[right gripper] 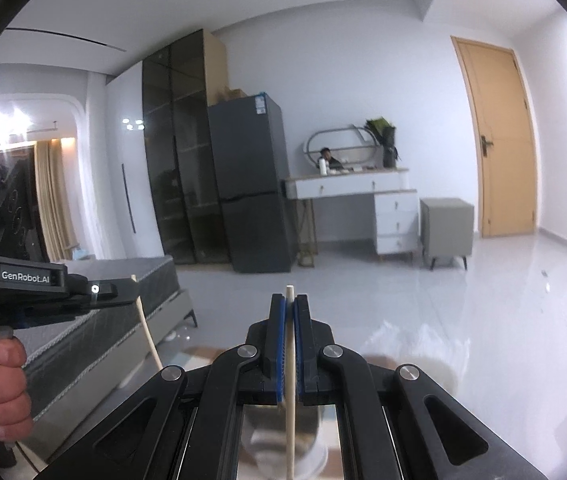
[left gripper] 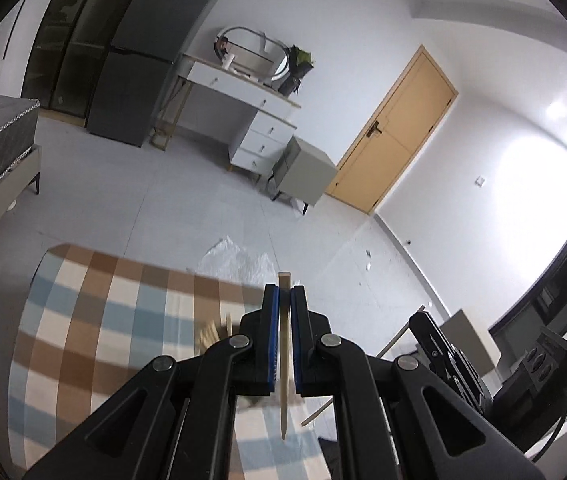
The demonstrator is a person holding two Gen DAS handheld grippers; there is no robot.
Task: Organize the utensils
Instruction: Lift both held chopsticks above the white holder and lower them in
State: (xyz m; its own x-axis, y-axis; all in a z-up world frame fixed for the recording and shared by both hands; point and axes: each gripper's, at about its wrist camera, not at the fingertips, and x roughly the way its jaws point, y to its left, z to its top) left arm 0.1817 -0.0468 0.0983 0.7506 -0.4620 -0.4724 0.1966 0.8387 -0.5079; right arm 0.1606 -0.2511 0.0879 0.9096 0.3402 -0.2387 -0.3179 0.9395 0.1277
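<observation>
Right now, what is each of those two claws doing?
Left gripper: shut on a wooden chopstick.
Right gripper: shut on a pale chopstick.

**Open floor ahead, bed to one side**

Beyond the checked counter the tiled floor lies open (only a crumpled plastic sheet just past the counter's far edge). The bed stands beside the counter; fridge and dresser stand well beyond.

i'm losing the wooden stick's middle behind my fingers, and the checkered tabletop is blurring badly.
</observation>
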